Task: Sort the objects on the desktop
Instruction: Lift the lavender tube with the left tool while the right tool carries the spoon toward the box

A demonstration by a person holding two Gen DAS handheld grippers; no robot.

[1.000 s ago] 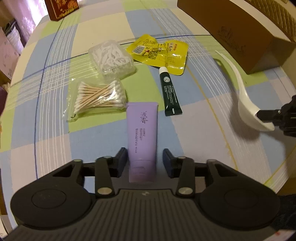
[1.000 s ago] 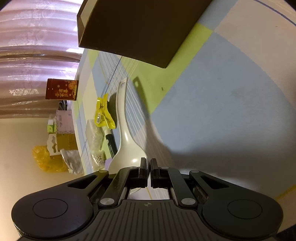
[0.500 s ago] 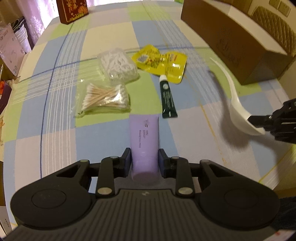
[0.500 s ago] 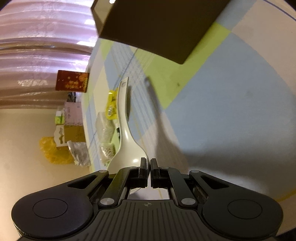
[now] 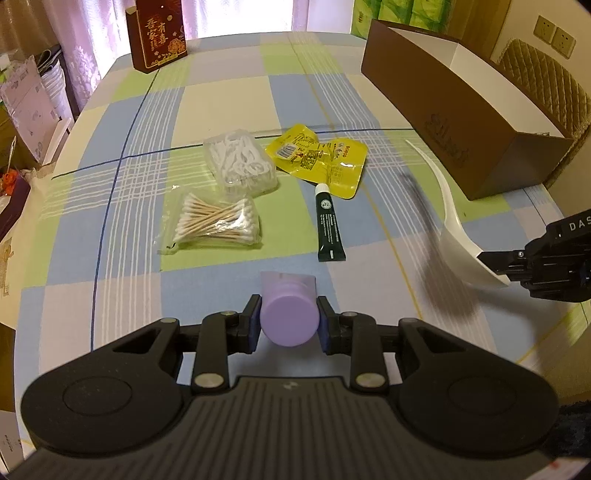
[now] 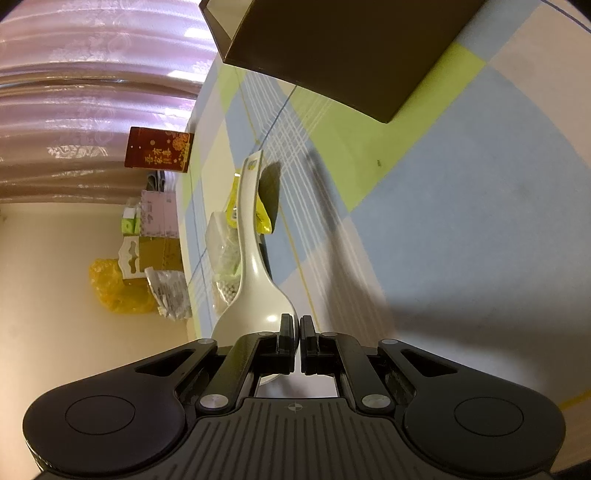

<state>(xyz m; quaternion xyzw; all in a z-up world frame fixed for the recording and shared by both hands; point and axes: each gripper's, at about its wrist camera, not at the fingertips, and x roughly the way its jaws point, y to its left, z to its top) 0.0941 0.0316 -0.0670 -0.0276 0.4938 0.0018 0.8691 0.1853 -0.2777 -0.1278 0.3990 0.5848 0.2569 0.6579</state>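
Note:
My left gripper [image 5: 289,320] is shut on a lilac tube [image 5: 289,317], pads pressing its sides near the round cap, the tube lifted and hanging nose-down over the checked cloth. My right gripper [image 6: 298,326] is shut on the bowl edge of a white rice spoon [image 6: 251,258], held above the table with its handle pointing away. The left wrist view shows that spoon [image 5: 456,229] and the right gripper [image 5: 496,260] at the right edge. On the cloth lie a bag of cotton swabs [image 5: 216,221], a clear pack of floss picks [image 5: 240,166], yellow sachets [image 5: 319,158] and a dark green tube [image 5: 330,229].
A long brown open box [image 5: 461,118] stands at the right, also filling the top of the right wrist view as the box [image 6: 351,48]. A red carton [image 5: 157,33] stands at the far edge by the curtain. Boxes and bags crowd the floor on the left.
The left gripper closed on the lilac tube and lifted it off the cloth; its cap now faces the camera. The right gripper, still holding the spoon, rolled slightly.

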